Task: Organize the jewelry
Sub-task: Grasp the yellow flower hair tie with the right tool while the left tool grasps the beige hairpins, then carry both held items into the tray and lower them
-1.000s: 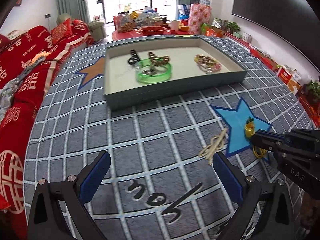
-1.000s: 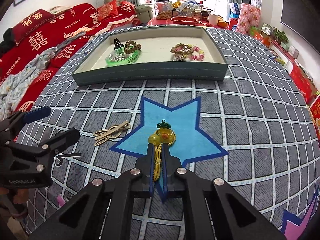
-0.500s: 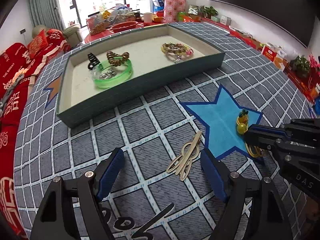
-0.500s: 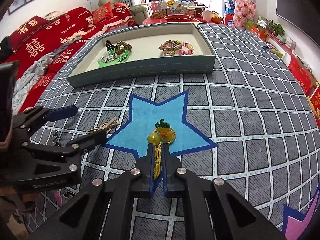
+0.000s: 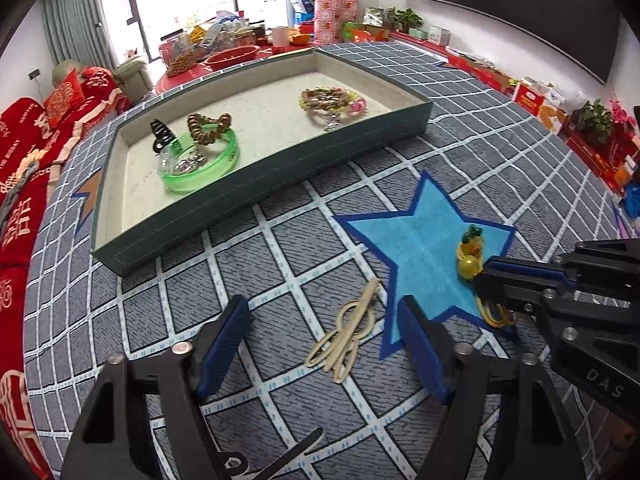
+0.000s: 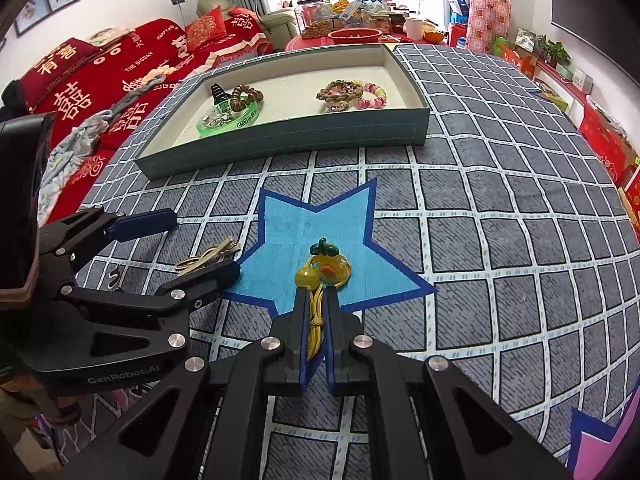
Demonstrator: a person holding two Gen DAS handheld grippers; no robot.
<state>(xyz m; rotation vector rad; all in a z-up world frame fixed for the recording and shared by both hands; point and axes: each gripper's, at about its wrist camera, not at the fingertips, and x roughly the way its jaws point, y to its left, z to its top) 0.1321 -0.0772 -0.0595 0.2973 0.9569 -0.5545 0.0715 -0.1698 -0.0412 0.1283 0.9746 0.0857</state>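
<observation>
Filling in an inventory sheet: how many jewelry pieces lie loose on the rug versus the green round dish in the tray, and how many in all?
Cord pieces on the rug: 2, the beige cord and the yellow pendant cord
Green dish in the tray: 1
Total: 3

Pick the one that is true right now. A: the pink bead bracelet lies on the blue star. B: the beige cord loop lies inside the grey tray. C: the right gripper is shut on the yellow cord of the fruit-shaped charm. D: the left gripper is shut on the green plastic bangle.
C: the right gripper has its blue-padded fingers pressed on the yellow cord of the fruit-shaped glass charm, which rests on the blue star patch.
</observation>
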